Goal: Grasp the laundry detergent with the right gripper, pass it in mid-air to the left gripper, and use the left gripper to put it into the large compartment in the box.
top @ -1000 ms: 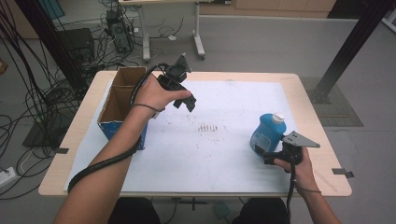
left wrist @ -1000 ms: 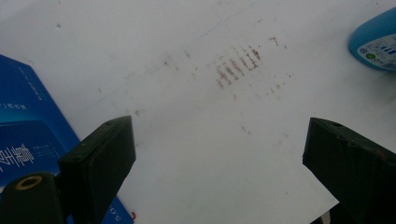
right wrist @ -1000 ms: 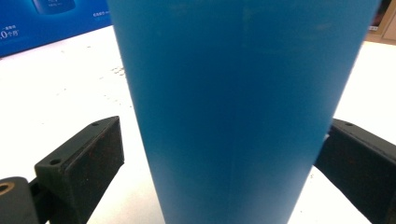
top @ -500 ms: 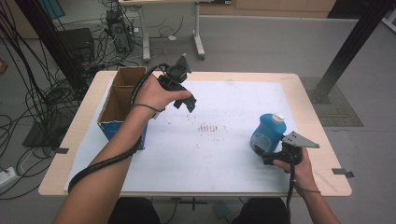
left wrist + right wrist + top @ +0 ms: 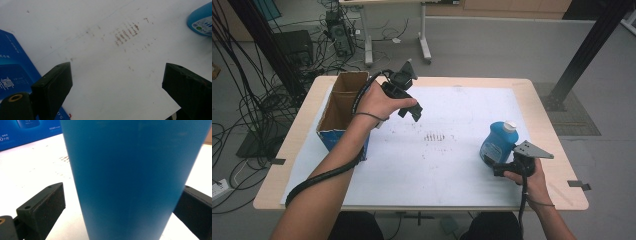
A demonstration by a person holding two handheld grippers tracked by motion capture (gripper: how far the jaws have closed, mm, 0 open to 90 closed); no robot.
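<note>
**Blue bottle between the right jaws, grip not confirmed**

Your blue bottle (image 5: 498,144) stands upright at the lower right of the high view, on the white sheet (image 5: 452,165), with its white cap (image 5: 510,126) on top. It looks like rigid, smooth plastic, likely filled and fairly heavy, so expect it to slip under a light pinch. Take it low to mid-body, across the widest flat faces, not by the cap.

Your right gripper (image 5: 502,167) sits just below the bottle. In the right gripper view the bottle's body (image 5: 135,175) stands between the jaws; a gap shows at the left one, and the right one seems to meet the wall, so whether you have clamped it cannot be told.

Your left gripper (image 5: 409,111), upper centre-left beside the cardboard box (image 5: 343,107), stands wide open and empty over the sheet.
</note>
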